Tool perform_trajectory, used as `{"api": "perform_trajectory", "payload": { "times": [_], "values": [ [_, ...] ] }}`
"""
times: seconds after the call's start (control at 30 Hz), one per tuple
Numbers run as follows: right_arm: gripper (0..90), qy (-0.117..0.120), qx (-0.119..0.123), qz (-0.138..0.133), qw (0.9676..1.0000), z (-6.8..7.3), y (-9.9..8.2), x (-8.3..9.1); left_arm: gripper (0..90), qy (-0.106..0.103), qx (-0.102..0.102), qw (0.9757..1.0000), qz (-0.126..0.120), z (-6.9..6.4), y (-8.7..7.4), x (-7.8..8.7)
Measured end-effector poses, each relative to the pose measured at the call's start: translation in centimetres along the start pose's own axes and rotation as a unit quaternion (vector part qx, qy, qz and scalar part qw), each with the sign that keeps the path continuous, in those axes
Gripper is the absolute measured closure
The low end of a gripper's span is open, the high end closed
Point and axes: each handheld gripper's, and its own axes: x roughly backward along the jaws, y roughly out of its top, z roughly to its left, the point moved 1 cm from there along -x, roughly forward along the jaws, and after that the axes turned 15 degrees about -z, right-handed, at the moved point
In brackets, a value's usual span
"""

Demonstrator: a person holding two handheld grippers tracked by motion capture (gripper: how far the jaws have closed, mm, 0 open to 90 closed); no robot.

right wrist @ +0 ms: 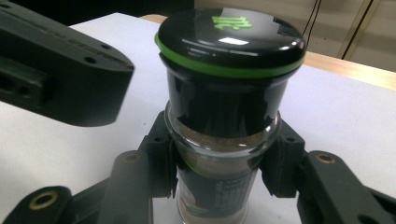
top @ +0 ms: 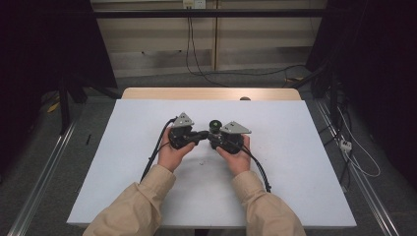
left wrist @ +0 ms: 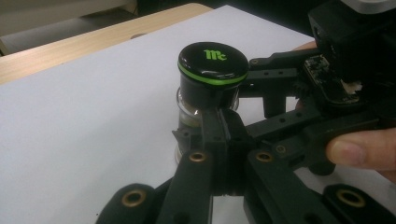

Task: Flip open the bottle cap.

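A small glass spice jar (top: 215, 126) with a black cap and a green ring stands upright in the middle of the white table. My right gripper (right wrist: 219, 163) is shut on the spice jar (right wrist: 229, 93), one jaw on each side of the glass body below the cap. Brown powder shows inside the glass. My left gripper (left wrist: 223, 122) is shut with its jaws pressed together and nothing between them. Its tips sit right at the side of the jar (left wrist: 212, 65), below the cap. In the high view the left gripper (top: 200, 133) points right, toward the jar.
The white table top (top: 295, 162) has a wooden strip (top: 211, 93) along its far edge. A tiny white speck (top: 200, 161) lies between the person's hands. Cables trail from both grippers toward the near edge. Metal rails (top: 44, 177) run along the floor on both sides.
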Motion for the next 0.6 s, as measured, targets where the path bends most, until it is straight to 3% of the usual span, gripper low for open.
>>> {"api": "perform_trajectory", "payload": {
  "times": [0.6],
  "values": [
    [53.5, 0.0, 0.0, -0.001, 1.0, 0.01, -0.05, 0.0, 90.0, 0.005, -0.001, 1.0, 0.004, -0.21, 0.09, -0.74]
  ]
}}
